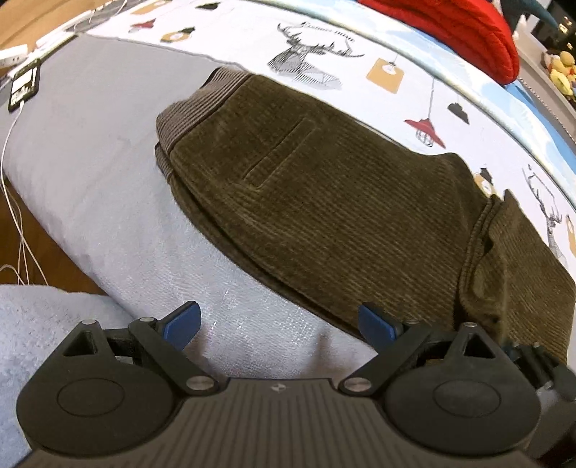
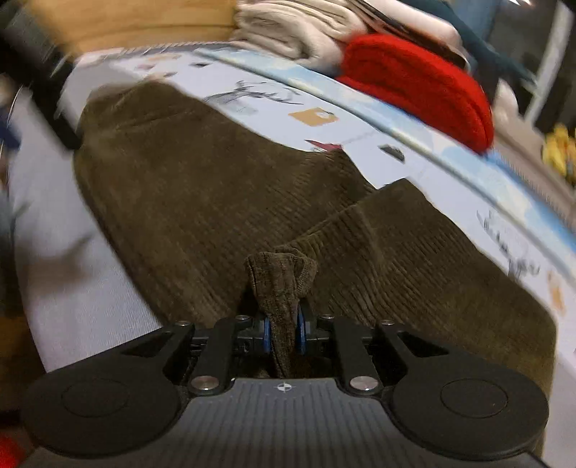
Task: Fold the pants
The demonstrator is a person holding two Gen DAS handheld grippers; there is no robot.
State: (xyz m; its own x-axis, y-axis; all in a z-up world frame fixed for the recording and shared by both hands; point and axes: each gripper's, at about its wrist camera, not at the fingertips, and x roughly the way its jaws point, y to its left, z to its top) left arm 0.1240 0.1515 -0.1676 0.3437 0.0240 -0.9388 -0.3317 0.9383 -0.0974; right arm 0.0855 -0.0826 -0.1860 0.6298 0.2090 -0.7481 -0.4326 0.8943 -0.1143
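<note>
Olive-brown corduroy pants (image 1: 324, 201) lie on a bed, waistband at the upper left and a back pocket facing up. In the left wrist view my left gripper (image 1: 279, 325) hangs open above the grey sheet (image 1: 90, 162), just off the near edge of the pants, with nothing between its blue pads. The right wrist view is motion-blurred. There my right gripper (image 2: 282, 329) is shut on a bunched fold of the pants (image 2: 216, 187), which sticks up between its blue pads while a lifted layer drapes to the right over the rest of the garment.
A patterned white and blue cover (image 1: 360, 64) lies beyond the pants. A red knit garment (image 2: 414, 86) and pale folded clothes (image 2: 295, 28) sit at the far edge. A phone on a white cable (image 1: 23, 86) lies at the left. Yellow plush toys (image 1: 561, 72) sit far right.
</note>
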